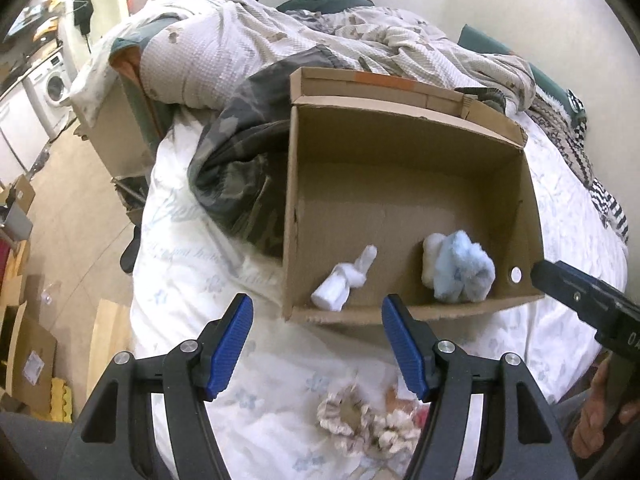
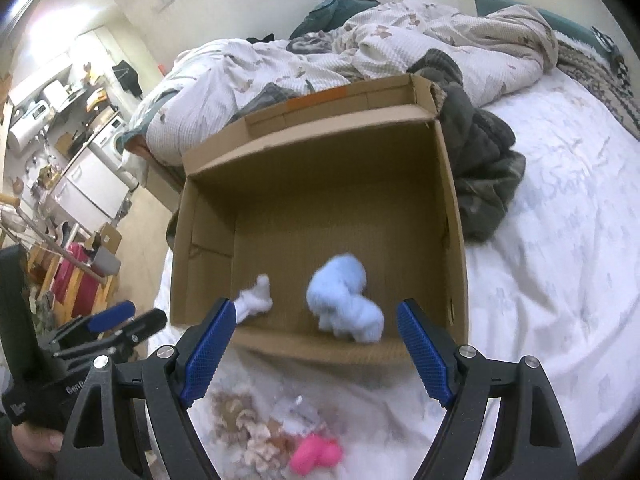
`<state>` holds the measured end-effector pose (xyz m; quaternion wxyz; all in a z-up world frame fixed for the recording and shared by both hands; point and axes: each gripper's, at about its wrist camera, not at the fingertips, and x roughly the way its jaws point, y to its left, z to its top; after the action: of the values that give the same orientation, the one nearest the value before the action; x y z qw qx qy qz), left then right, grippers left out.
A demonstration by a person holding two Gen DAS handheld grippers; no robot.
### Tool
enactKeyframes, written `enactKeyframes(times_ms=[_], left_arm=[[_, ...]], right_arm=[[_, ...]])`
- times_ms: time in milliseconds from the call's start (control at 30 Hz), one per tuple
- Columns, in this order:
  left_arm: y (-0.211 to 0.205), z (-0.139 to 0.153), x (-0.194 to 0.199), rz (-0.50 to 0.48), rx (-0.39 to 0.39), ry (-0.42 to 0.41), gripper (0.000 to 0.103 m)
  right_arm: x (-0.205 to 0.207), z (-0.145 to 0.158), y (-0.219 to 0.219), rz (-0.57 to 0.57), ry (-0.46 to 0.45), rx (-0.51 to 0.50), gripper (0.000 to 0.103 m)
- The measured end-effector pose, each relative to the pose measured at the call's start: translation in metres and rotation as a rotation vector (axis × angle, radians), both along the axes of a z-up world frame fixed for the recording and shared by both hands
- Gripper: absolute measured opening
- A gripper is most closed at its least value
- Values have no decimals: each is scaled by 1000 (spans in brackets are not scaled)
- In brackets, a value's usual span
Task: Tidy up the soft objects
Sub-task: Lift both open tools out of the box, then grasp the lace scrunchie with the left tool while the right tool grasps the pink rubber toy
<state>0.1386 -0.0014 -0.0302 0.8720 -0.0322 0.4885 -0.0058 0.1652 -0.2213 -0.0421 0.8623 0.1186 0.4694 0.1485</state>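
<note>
An open cardboard box (image 1: 400, 160) (image 2: 320, 184) sits on the bed. Inside it lie a fluffy light-blue item (image 1: 460, 272) (image 2: 344, 304) and a knotted white sock (image 1: 344, 280) (image 2: 256, 300). On the sheet in front of the box lie beige scrunchies (image 1: 360, 420) (image 2: 248, 432) and a pink soft item (image 2: 316, 456). My left gripper (image 1: 316, 344) is open and empty above the scrunchies. My right gripper (image 2: 316, 356) is open and empty above the box's near wall; it also shows in the left wrist view (image 1: 580, 292).
A rumpled duvet (image 1: 280, 40) and a dark camouflage garment (image 1: 240, 176) (image 2: 480, 168) lie behind and beside the box. The bed's edge falls to the floor on the left, with cardboard boxes (image 1: 24, 344) and a washing machine (image 1: 52, 84) beyond.
</note>
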Motion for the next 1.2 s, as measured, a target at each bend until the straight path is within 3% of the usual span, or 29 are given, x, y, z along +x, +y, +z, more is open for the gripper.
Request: enactKeyframes(times_ms=[467,600,733,867,1033,1133,1200], left_arm=[[27,-14,-33,101,-15,43,64],[36,-21,-35,121,-13,66,64],[38,-41,-32,113,-26,151,64],[31,-71,-27,98,-91,278,64],[14,-95,-21,66,-122,354,63],[9,-102,-19,62,-148,373,55],[7,-106,-17,57,-169,387,39]], right_arm=[[-50,-11,-1,-10,41,-28,88],[-52,-23,-8,-34,92,-23,88],[-52,-37,-12,-46,151,-32,88],[-50,-50,-12,-50,208,-35,88],[-45,-62,-5,-33,251,-47,88],[-44,-66,-3,-24,265,-55,88],[-44,-68,-3,-20,273,-54,88]])
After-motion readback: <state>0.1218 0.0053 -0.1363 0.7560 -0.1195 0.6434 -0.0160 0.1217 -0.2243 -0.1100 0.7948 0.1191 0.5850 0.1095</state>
